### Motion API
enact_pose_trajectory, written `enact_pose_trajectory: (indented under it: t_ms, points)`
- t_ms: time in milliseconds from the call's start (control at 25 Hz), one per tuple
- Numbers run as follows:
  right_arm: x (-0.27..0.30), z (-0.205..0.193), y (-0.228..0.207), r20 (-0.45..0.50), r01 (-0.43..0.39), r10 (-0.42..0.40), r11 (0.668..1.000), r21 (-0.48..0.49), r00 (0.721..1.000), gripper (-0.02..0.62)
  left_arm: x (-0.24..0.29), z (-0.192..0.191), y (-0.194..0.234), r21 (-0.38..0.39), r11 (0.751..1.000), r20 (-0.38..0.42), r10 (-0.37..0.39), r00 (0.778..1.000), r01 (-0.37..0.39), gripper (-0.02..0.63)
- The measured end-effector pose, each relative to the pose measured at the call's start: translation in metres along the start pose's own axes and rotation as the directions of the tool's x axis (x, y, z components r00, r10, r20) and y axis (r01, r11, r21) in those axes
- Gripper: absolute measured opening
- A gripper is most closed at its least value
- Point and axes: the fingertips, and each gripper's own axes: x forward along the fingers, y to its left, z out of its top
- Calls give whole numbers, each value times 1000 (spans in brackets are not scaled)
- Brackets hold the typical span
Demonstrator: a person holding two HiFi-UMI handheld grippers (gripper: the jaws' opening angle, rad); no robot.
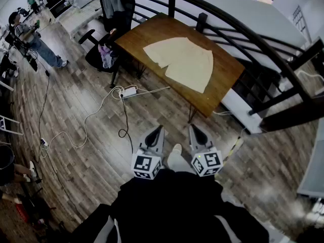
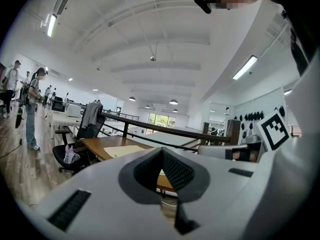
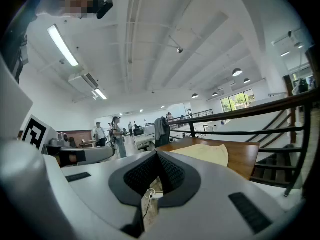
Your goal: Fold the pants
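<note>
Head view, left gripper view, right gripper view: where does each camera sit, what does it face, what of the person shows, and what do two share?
Head view: on the head, looking steeply down at table and pants; left gripper, right gripper, dark clothing, a shoe show.
Left gripper view: on the left gripper, facing the table over shut jaws; right gripper beside.
Right gripper view: likewise mirrored; left gripper beside.
Shared: pants on table.

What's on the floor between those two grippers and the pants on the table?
Head view: wood floor with a white power strip and trailing cables.
</note>
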Motion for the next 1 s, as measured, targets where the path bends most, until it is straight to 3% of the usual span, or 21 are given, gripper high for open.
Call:
enact_pose_trajectory:
  t_ms: [560,1000]
  points:
    - [37,12,-20,13,-23,22,999,33,1000,3,32,3,16,-19,1000,-23,16,1000,-16,2]
    - [84,41,-71,31,-63,62,998,23,998,3,103,34,26,-16,999,0,42,999,-42,2]
